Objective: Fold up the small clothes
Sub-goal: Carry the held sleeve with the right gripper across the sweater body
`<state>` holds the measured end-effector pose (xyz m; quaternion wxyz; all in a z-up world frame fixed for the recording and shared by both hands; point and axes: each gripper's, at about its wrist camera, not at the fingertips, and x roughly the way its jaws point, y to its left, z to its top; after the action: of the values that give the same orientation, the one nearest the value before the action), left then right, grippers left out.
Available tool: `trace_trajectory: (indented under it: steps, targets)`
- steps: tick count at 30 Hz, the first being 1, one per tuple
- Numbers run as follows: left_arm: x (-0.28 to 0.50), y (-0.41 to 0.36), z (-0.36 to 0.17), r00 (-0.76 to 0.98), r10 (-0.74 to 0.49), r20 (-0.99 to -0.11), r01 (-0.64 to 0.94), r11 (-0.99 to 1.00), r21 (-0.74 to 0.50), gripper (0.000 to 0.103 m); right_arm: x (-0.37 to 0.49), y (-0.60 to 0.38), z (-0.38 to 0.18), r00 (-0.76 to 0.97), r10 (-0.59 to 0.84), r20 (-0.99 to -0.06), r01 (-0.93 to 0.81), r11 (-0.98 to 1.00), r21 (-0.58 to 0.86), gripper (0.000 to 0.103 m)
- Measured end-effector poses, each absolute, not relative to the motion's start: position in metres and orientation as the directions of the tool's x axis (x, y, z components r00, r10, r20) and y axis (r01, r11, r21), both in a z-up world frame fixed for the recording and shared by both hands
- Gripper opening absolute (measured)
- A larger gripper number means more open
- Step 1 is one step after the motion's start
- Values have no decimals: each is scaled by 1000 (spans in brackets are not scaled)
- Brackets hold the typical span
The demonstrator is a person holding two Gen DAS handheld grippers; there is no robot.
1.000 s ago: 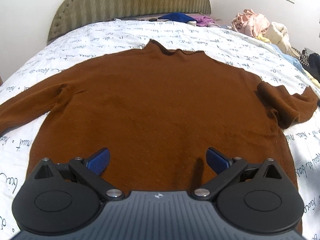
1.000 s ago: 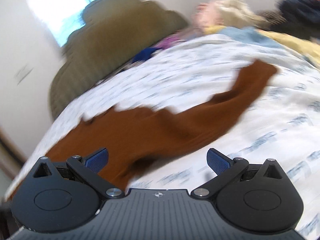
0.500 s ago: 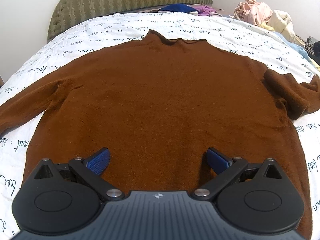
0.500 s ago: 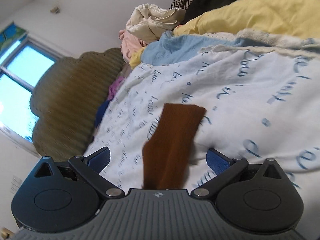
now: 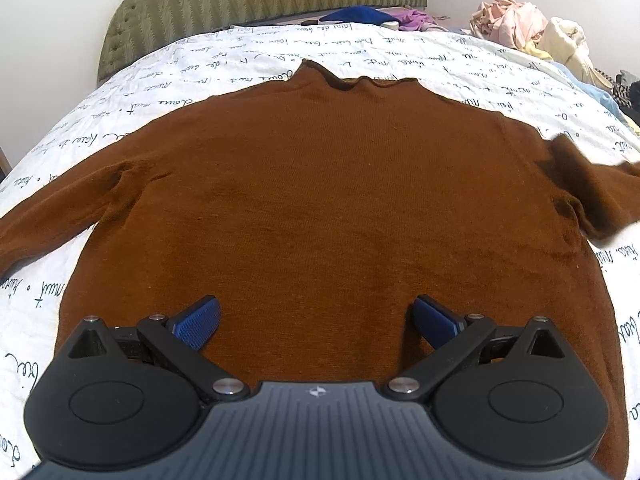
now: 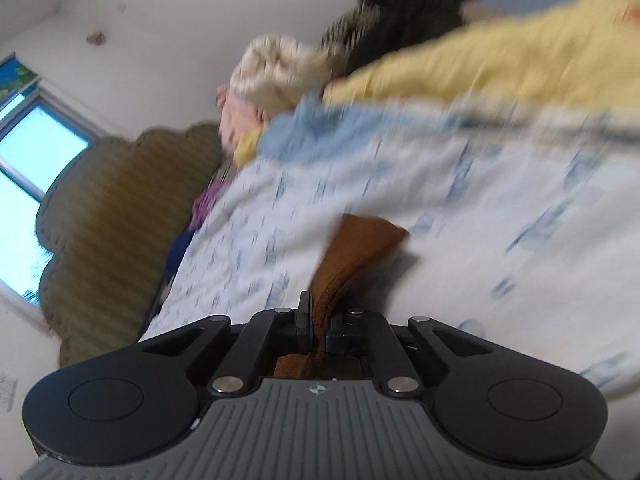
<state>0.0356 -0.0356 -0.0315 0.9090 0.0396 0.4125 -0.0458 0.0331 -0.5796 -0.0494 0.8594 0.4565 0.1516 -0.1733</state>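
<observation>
A brown sweater (image 5: 320, 200) lies flat on the bed (image 5: 240, 60), collar far, sleeves stretching left and right. The left hand-held gripper (image 5: 316, 320) hovers spread over the near hem. The right hand-held gripper (image 6: 318, 328) pinches the right sleeve (image 6: 360, 248), whose cuff points away from it, ready to fold inward.

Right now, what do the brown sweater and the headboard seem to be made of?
Sweater: probably a fine wool-like knit, matte and slightly fuzzy, with a rolled neck edge; the right gripper pinches a ribbed sleeve end. Headboard: apparently padded olive fabric, with a zigzag weave and button tufts along its edge.
</observation>
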Motion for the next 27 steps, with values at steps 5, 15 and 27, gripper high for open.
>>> trace_trajectory:
  steps: [5,15,27]
  targets:
    - [35,-28,-29,660,-59,-749,104,995,13,103,-7,-593,-10,851,-370,-371,524,572,631,10]
    - [31,-18,-13,710,-47,-703,92,995,26,103,-23,-531,33,847,-441,-296,529,743,409,10]
    - [36,18,-11,713,29,-701,-12,1000,29,103,35,-346,60,940,-128,-318,186,969,161,10]
